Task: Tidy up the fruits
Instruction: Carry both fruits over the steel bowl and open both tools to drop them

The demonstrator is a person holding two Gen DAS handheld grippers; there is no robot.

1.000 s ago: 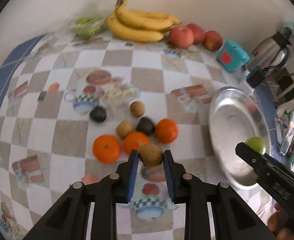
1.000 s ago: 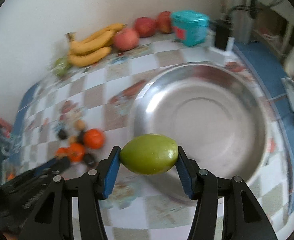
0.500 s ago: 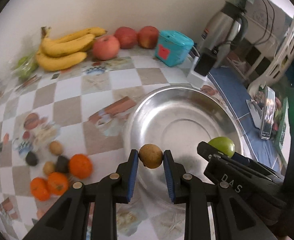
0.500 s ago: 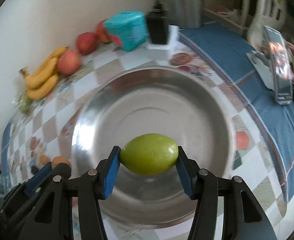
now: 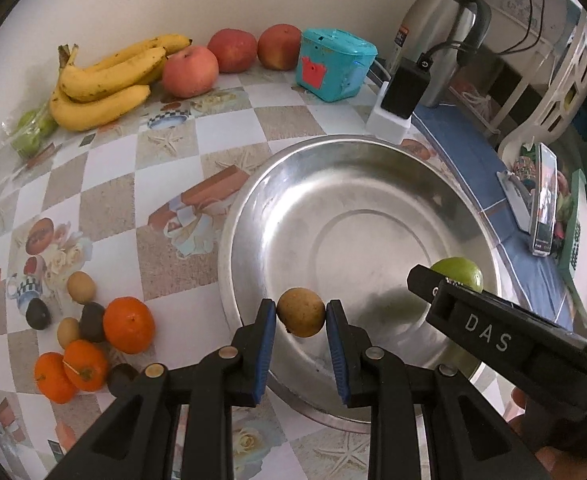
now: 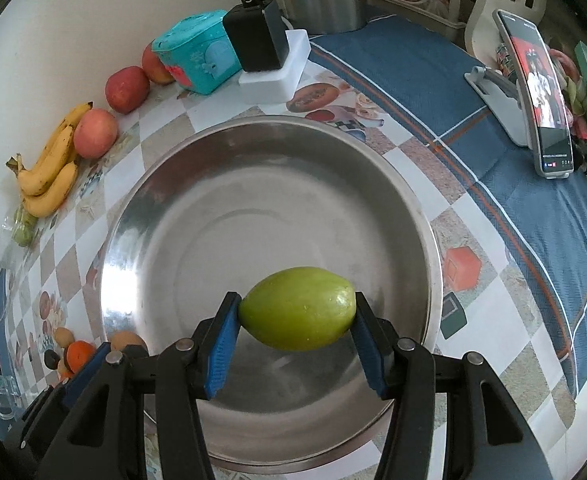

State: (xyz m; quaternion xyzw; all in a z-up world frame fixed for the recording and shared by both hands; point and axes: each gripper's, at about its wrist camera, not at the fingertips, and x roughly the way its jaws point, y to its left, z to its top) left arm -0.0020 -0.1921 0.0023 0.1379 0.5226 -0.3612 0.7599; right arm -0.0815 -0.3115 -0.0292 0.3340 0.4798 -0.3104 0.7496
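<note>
Gripping a small brown fruit (image 5: 301, 312), the left gripper (image 5: 300, 316) hangs over the metal bowl (image 5: 373, 216). The right gripper (image 6: 296, 312) clamps a green fruit (image 6: 297, 308) there too.

Wide steel basin (image 5: 469, 216) on checked-cloth bench (image 5: 105, 196). Left of it: cluster of small orange tangerines (image 5: 127, 325). Behind, along wall: yellow bananas (image 5: 105, 80), red apples (image 5: 190, 72), teal plastic box (image 5: 333, 64). Phone on stand (image 6: 541, 100) right of basin.

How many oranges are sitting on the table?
3. All sit in the cluster left of the metal bowl: one big orange nearest the bowl, and two smaller ones touching each other in front. Another might be hidden behind the left gripper.
</note>
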